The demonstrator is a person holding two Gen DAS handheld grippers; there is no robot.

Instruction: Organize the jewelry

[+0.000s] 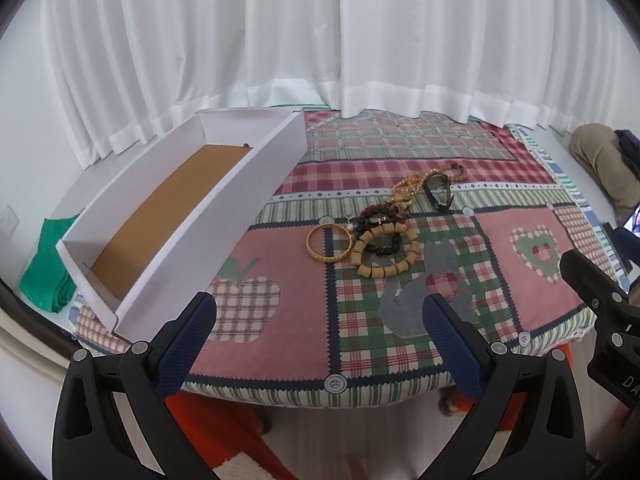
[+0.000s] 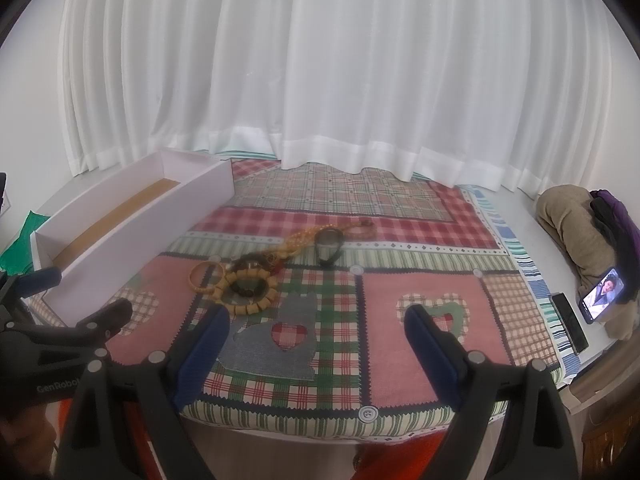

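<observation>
A heap of jewelry lies mid-table on the patchwork cloth (image 1: 280,344): a gold bangle (image 1: 329,243), a wooden bead bracelet (image 1: 386,254), a dark bead bracelet (image 1: 382,249), an amber bead necklace (image 1: 408,186) and a dark watch (image 1: 438,192). The heap also shows in the right wrist view (image 2: 248,284). A long white box (image 1: 208,232) with a brown floor stands at the left, open on top. My left gripper (image 1: 320,320) is open and empty, near the table's front edge. My right gripper (image 2: 318,332) is open and empty, right of the heap.
White curtains (image 1: 320,40) hang behind the table. A green cloth (image 1: 48,268) lies left of the box. At the right are a lit phone (image 2: 604,294), a dark remote (image 2: 570,322) and bundled clothes (image 2: 576,224). The cloth also shows in the right wrist view (image 2: 432,280).
</observation>
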